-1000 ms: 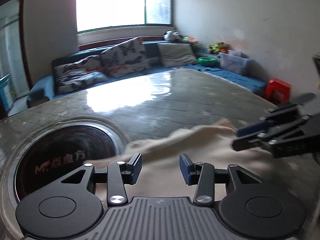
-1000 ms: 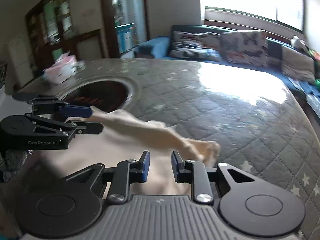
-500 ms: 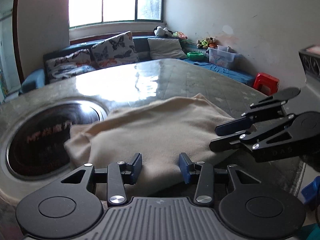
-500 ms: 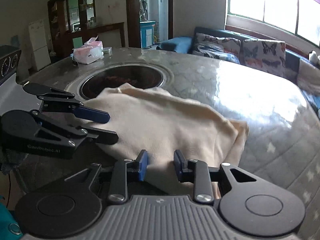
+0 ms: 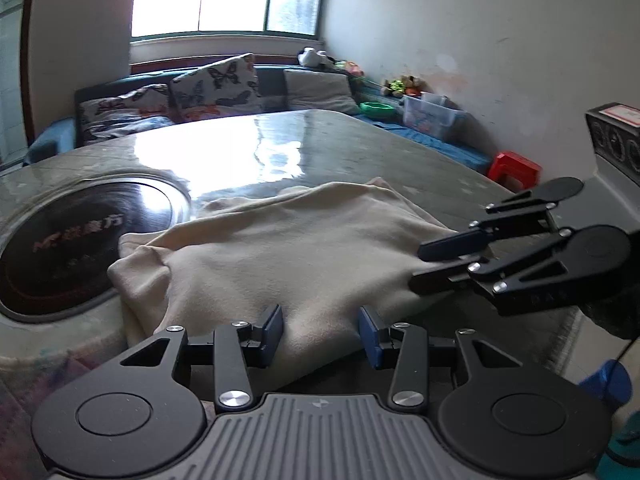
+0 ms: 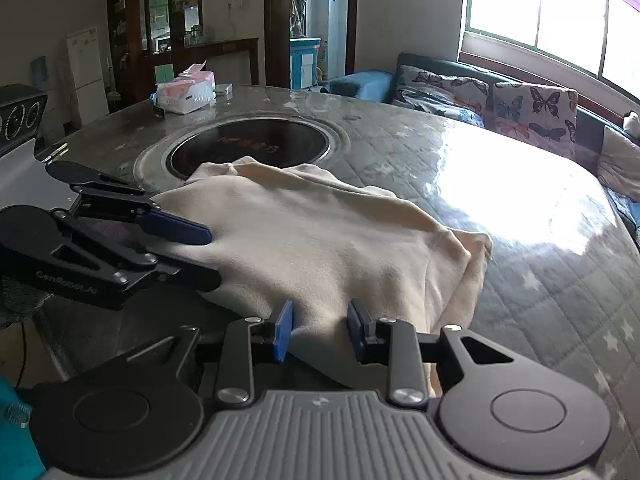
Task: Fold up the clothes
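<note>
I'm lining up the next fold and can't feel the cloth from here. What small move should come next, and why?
Probably close both grippers on the near hem. The left gripper and right gripper are open, each straddling the near edge of the cream garment, which lies spread on the table, so neither grips it.

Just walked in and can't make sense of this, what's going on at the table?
A person with a gripper in each hand is folding a cream garment on the round table. The left gripper and right gripper sit at its near edge, jaws open around the fabric, gripping nothing. The garment lies bunched, its far edge beside the table's recessed burner.
</note>
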### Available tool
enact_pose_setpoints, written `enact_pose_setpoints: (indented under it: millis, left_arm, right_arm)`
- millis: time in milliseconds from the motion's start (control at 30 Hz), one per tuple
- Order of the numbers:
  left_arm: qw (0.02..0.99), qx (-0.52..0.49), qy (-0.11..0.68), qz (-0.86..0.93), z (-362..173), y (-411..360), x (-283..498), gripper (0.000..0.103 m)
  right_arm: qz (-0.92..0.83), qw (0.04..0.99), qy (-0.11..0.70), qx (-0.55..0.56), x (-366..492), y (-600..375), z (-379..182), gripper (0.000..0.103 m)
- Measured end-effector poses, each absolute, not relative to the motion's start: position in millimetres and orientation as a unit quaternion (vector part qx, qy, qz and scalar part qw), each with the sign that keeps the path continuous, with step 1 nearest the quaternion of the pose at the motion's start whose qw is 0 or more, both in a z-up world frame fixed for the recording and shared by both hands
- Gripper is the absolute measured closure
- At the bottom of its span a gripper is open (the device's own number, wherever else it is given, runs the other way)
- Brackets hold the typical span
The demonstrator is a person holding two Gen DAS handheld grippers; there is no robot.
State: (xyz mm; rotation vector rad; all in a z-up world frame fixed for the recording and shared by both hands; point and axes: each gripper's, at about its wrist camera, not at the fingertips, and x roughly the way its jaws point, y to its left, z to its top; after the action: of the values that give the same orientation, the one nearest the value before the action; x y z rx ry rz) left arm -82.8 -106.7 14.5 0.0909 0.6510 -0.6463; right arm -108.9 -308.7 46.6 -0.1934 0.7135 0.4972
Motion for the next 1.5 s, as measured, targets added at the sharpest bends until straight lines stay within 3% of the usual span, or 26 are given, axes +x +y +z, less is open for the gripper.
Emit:
enact_pose_setpoints:
  millis: [633,667,933,1000,1067,1300,1500]
  left_arm:
    - [0.923,-0.062,0.31,-0.22,41,-35,-62,0.06]
    - [0.923,-0.073,0.318,-0.204,39,-31,-56,0.067]
    - [0.918,-0.079,0.349,-0.173,26,-30,-33,0.082]
    - [0.92,-0.07,0.346,-0.171,25,-34,-33,0.094]
    - [0.924,-0.061,0.339,-0.167,26,-36,-34,0.098]
    - [0.943,0.031,0.298,-0.148,18,-47,-42,0.099]
    - [0.943,0.041,0.294,-0.15,15,-49,-41,0.094]
  right_arm:
    - [0.228,0.905,0.35,-0.08,-123,-320,48,0.073]
    - [0.228,0.905,0.35,-0.079,-123,-320,48,0.073]
    - [0.228,0.906,0.349,-0.076,-123,-321,47,0.072]
    - [0.228,0.906,0.348,-0.075,-123,-321,47,0.071]
    - [0.228,0.906,0.348,-0.075,-124,-320,47,0.071]
    - [0.23,0.906,0.346,-0.074,-124,-320,47,0.071]
    - [0.23,0.907,0.346,-0.073,-124,-319,47,0.071]
